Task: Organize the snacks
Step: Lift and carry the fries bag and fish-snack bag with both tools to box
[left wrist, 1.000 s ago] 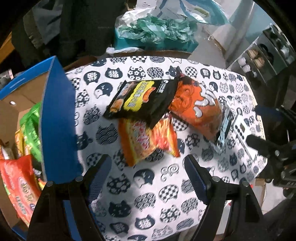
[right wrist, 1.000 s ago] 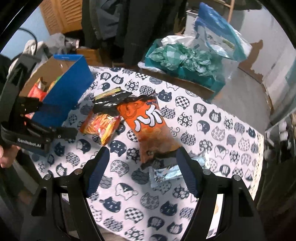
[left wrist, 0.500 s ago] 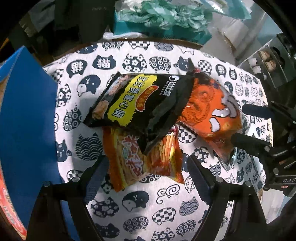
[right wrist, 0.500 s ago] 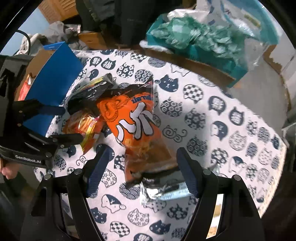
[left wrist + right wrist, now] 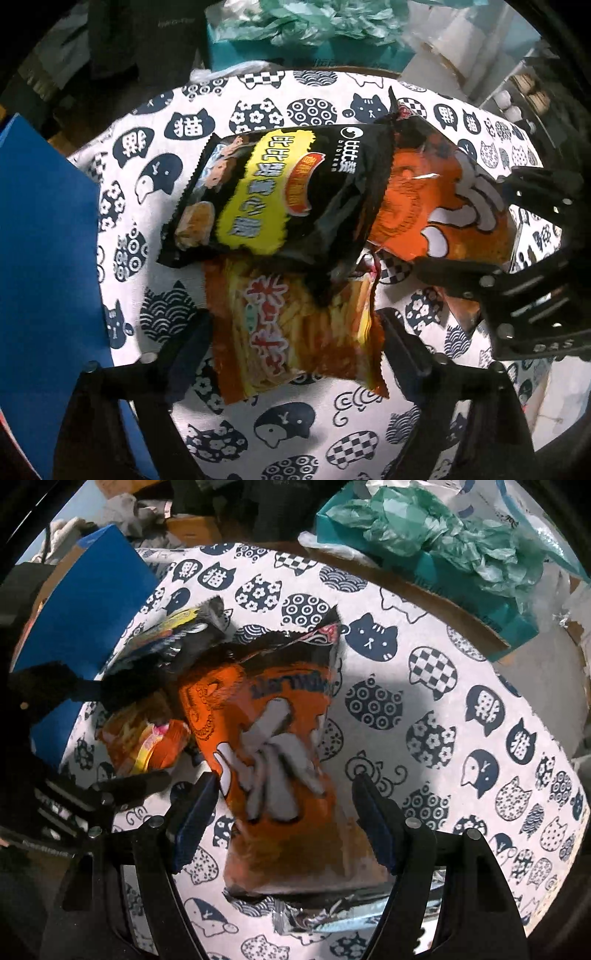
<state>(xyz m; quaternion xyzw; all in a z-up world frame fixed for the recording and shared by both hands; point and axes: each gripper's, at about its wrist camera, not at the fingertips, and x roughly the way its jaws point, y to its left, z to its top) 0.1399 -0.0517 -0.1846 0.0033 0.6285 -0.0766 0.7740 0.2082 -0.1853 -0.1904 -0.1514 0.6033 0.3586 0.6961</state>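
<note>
Three snack bags overlap on the cat-print tablecloth [image 5: 280,435]. A black and yellow bag [image 5: 280,199] lies on top of an orange fries bag [image 5: 295,332] and a larger orange bag [image 5: 424,206]. My left gripper [image 5: 295,347] points down with its jaws closing, one on each side of the fries bag; no pad presses on it. The right gripper [image 5: 284,819] is open and straddles the large orange bag [image 5: 280,768], a gap showing on both sides. Under that bag's near end lies a silver packet [image 5: 332,915].
A blue-flapped cardboard box [image 5: 44,258] stands at the cloth's left edge, also in the right wrist view [image 5: 85,620]. A teal box stuffed with green plastic bags [image 5: 443,546] sits beyond the far edge. Bare cloth lies to the right of the bags.
Both grippers have come down closer to the bags. The fries bag now lies between the left fingers and the large orange bag between the right fingers. No bag has moved.
</note>
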